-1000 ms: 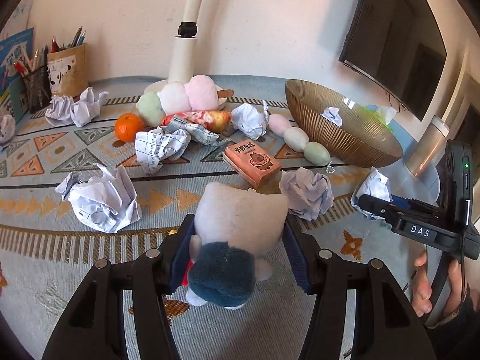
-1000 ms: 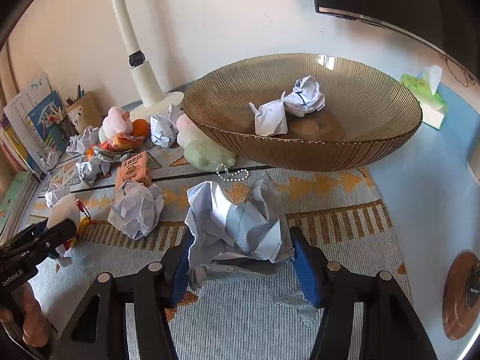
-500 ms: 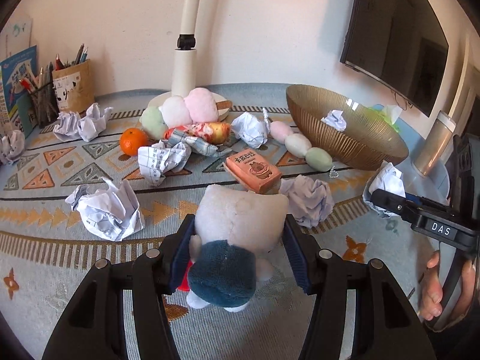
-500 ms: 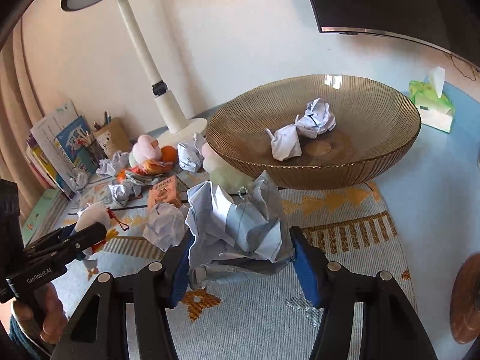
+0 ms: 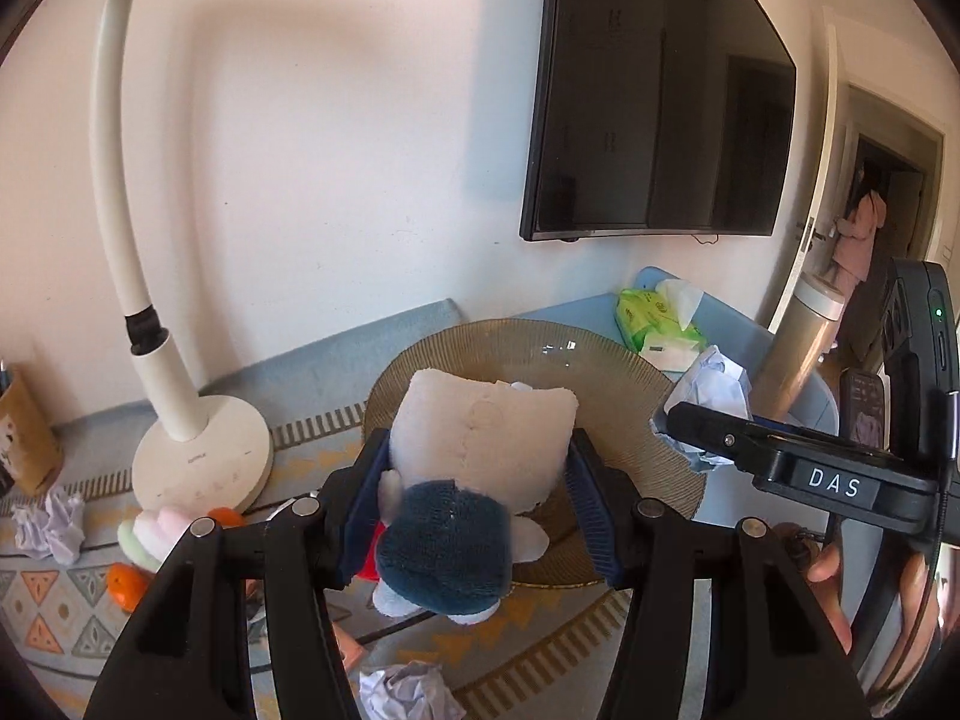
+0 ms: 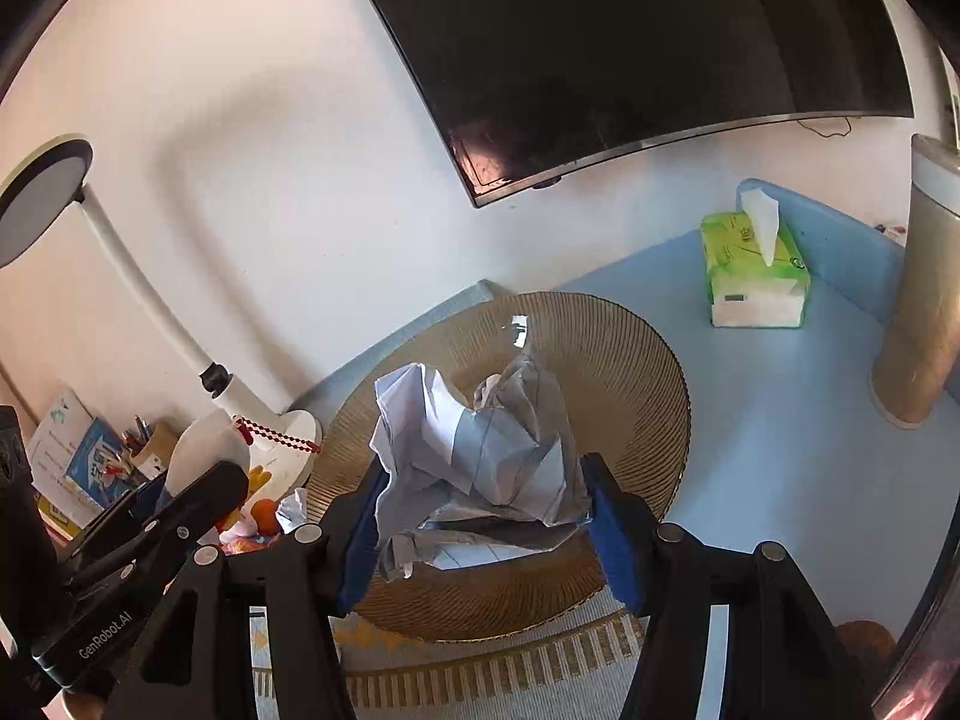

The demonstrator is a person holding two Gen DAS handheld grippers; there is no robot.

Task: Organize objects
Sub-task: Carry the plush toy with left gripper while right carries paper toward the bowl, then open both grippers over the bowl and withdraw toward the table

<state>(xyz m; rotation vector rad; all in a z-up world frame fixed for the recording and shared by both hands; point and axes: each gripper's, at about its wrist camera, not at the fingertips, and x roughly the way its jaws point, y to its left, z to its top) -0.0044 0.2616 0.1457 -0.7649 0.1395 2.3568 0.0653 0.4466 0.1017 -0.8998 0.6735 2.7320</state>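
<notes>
left tool [image 5: 474,504] clamping soft, light plush toy [image 5: 474,468] by its squashy middle, above bowl [image 5: 600,354] | right tool [image 6: 480,516] pinching crushable, featherlight paper ball [image 6: 474,450] over bowl | I'm gripping both gently

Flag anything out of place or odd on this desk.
Crumpled white paper balls and an orange lie loose on the patterned mat, by the white lamp base. Nothing is visibly spilled or broken.
</notes>
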